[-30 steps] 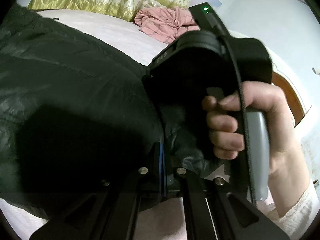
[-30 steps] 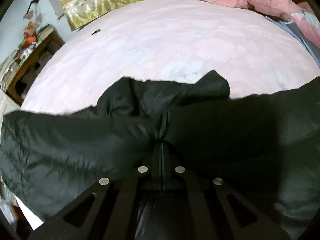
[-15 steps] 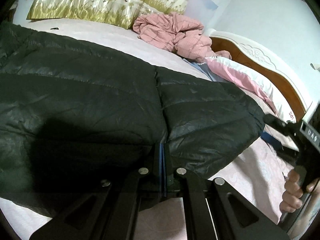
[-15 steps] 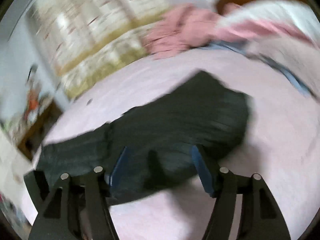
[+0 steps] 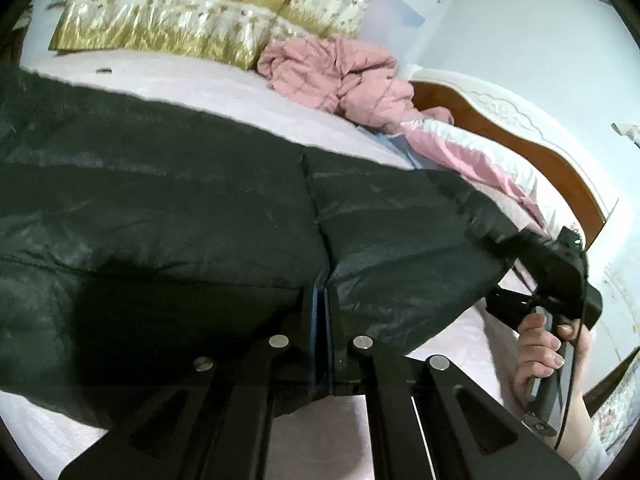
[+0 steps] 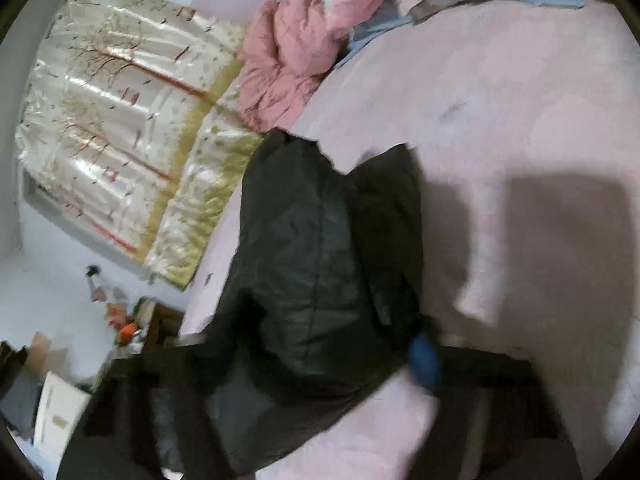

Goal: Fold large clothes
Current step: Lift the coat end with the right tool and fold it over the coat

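A large black padded jacket [image 5: 200,220] lies across the pink bed sheet [image 5: 188,88]. My left gripper [image 5: 320,300] is shut on the jacket's near edge at a seam. My right gripper shows in the left wrist view [image 5: 560,276] at the jacket's right end, held in a hand. In the blurred right wrist view the jacket [image 6: 320,280] lies below my right gripper [image 6: 304,376], whose jaws stand wide apart with a blue pad [image 6: 424,364] showing and nothing between them.
A crumpled pink garment [image 5: 340,76] and a pink-and-white quilt [image 5: 480,160] lie at the head of the bed by the wooden headboard [image 5: 540,160]. Gold floral pillows [image 5: 168,28] line the far side. A cluttered cabinet [image 6: 132,328] stands beside the bed.
My right gripper let go of the jacket, opened and swung away to the jacket's right end. My left gripper stays shut on the jacket edge.
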Motion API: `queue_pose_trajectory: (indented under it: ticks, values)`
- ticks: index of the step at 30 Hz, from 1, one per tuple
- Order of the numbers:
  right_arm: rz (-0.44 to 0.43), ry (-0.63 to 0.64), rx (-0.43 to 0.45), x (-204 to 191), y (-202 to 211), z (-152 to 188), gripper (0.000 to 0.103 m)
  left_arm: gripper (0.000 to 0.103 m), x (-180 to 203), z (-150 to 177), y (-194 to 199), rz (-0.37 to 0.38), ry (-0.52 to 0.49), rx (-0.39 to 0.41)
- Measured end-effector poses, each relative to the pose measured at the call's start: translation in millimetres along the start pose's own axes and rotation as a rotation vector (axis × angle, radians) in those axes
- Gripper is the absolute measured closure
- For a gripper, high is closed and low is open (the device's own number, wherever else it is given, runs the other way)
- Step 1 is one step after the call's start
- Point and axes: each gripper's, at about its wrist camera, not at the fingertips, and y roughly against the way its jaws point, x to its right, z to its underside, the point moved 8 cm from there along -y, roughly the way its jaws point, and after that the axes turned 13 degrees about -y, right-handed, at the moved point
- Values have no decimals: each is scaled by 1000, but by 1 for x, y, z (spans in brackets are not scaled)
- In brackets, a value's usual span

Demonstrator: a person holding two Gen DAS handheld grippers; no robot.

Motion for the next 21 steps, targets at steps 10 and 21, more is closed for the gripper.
queue_pose_trajectory:
  ticks: [10,21]
  values:
    - [194,174,173,3,67,-62,85,14,-30,-41,104,-294,-10,162]
    - [288,319,317,-5,95,-76,84,14,-78,16,45,43,255,-58]
